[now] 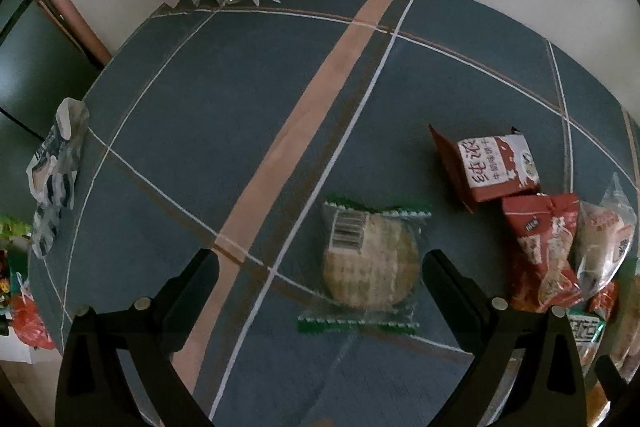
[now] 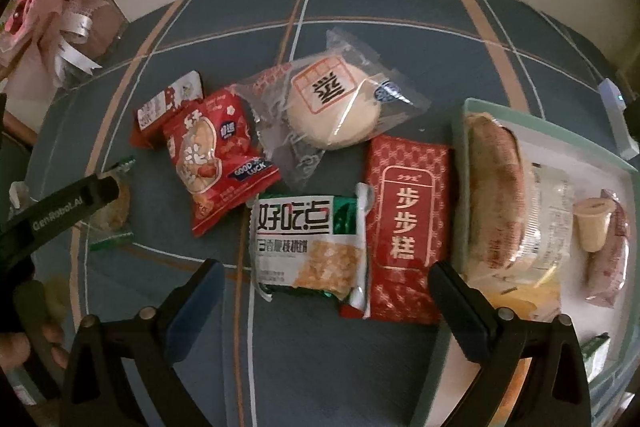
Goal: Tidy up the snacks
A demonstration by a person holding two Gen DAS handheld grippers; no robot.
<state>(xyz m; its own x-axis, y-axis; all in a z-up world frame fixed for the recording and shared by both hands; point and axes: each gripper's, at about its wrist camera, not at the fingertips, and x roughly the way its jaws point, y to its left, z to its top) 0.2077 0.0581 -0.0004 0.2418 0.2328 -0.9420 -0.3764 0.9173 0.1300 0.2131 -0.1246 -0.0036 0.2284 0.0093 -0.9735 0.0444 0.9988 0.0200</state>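
The left hand-held gripper (image 1: 320,279) hovers low over the tabletop (image 1: 248,99) with its jaws spread wide and empty, and the round cracker in a clear, green-edged wrapper (image 1: 370,263) lies flat between and just beyond its fingertips. The right hand-held gripper (image 2: 326,291) is also wide and empty, poised just short of a white and green biscuit packet (image 2: 308,243). Taking that biscuit packet as the landmark: a tall red cake packet (image 2: 408,227) touches its right side, a red "Good Luck" pouch (image 2: 216,155) lies just to its upper left, a pale round bun in clear film (image 2: 332,107) lies behind it, and a pale green tray (image 2: 460,131) already holding wrapped snacks sits farther right, beyond the cake packet. The likely trouble is crowding: the biscuit packet and cake packet touch, so a wide closing grip may pinch both, or push one under the other. The flat, slippery cracker wrapper may slide away or let the fingers scrape the cloth, and a hard squeeze could break the cracker. The two tools work near each other and could collide. Only the left wrist view shows the cracker whole, a crumpled white wrapper (image 1: 56,171) at the far left edge of the tabletop, and a small red carton (image 1: 496,167) standing clear of the pile. Only the right wrist view shows the tray, the packet labels, the left tool's branded finger over the cracker, and part of a person's hand (image 2: 24,343) holding it.
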